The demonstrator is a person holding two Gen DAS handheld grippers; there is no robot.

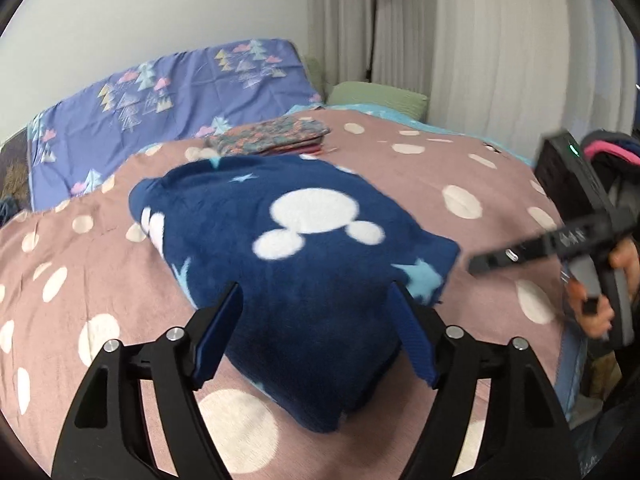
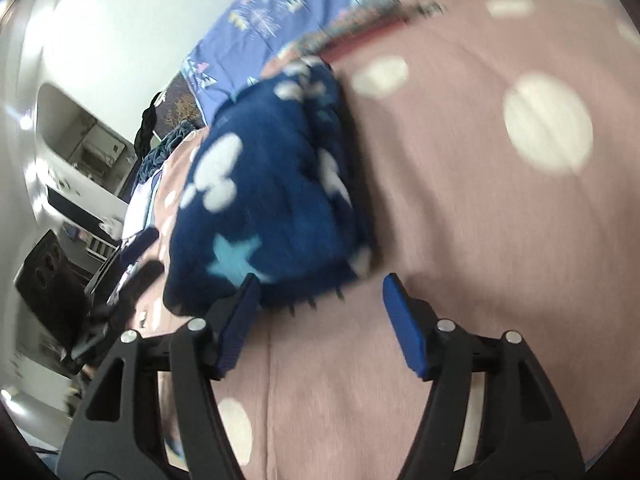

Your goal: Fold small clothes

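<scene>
A folded navy fleece garment (image 1: pixel 304 264) with white mouse heads and light blue stars lies on the pink dotted bedspread (image 1: pixel 460 168). My left gripper (image 1: pixel 318 304) is open, its fingers astride the garment's near edge, just above it. The right gripper shows in the left wrist view (image 1: pixel 492 262) to the right of the garment, held by a hand. In the right wrist view the garment (image 2: pixel 272 184) lies ahead and left of my open, empty right gripper (image 2: pixel 320 292), which hovers over the bedspread (image 2: pixel 480 240).
A folded floral cloth (image 1: pixel 272 138) lies farther back on the bed. A purple tree-print pillow (image 1: pixel 168 112) and a green cushion (image 1: pixel 376 98) sit at the head. A black floor lamp (image 1: pixel 374 20) and curtains stand behind. Furniture (image 2: pixel 60 240) stands left of the bed.
</scene>
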